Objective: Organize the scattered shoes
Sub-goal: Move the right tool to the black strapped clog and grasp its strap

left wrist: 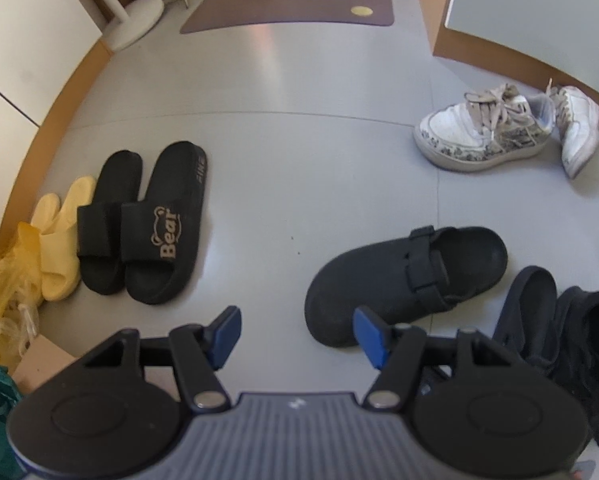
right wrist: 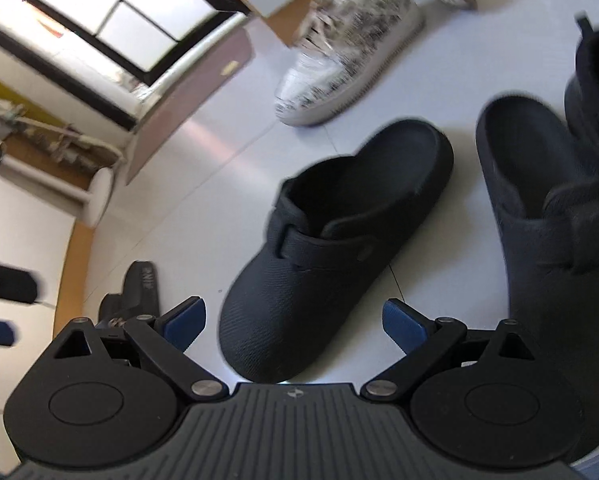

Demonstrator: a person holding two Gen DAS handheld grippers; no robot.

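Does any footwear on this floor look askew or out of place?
Yes. The black clog lies alone at an angle, apart from its mate by the black sneaker. The white sneakers sit splayed. The black slides are paired neatly.

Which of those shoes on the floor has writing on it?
The black slide beside the yellow slippers: its strap reads "Bear". The black clog and white sneakers show none.

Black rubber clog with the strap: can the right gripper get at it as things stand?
Probably yes: the right gripper is open, the black rubber clog lies just ahead, bare floor either side.
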